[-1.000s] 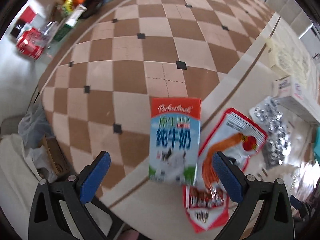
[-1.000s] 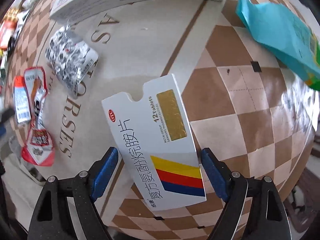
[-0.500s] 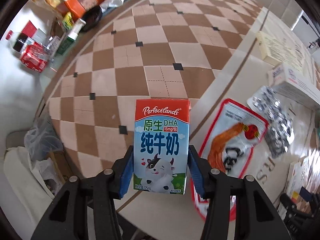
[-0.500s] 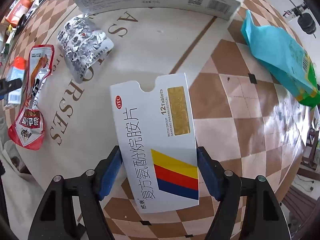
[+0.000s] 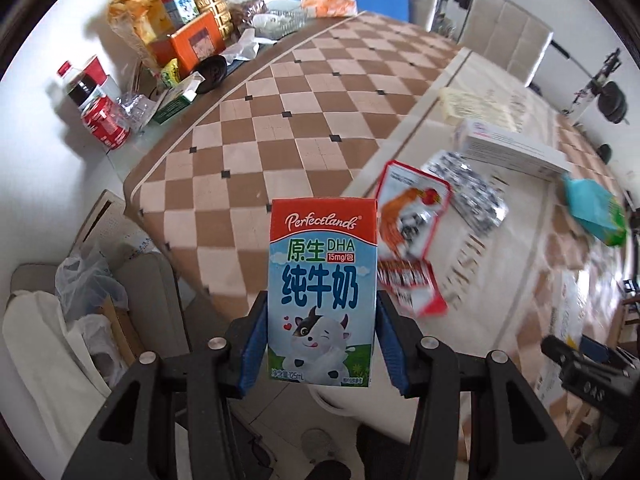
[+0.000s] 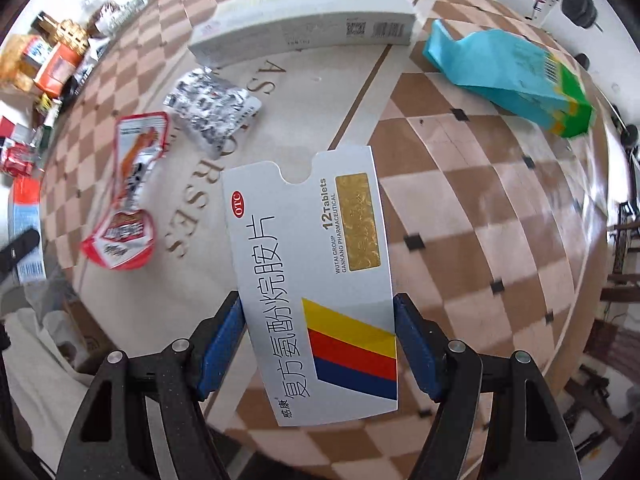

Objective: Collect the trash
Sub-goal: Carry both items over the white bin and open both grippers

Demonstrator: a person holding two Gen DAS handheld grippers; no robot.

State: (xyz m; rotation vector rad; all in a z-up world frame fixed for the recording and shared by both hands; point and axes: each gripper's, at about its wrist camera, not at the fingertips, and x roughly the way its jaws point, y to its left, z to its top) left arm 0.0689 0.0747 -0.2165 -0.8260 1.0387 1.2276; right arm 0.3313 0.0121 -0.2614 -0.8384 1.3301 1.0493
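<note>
Left tongs [image 5: 322, 346] clamp milk carton [image 5: 322, 292]; right tongs [image 6: 318, 344] clamp tablet box [image 6: 316, 280].

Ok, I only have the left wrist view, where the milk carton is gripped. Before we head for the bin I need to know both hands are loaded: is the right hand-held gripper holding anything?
Observer: Yes. The right hand-held gripper is shut on a white tablet box, with a blue pad on each long edge.
Operator: Which end is it gripped at?
Observer: Near the end with the yellow, red and blue stripes. The notched end sticks out forward past the fingers.
Operator: The teal packet is a blur here. How does it lie?
Observer: The teal packet lies on the checkered cloth, apart from the long white box, with a barcode near its green end.
</note>
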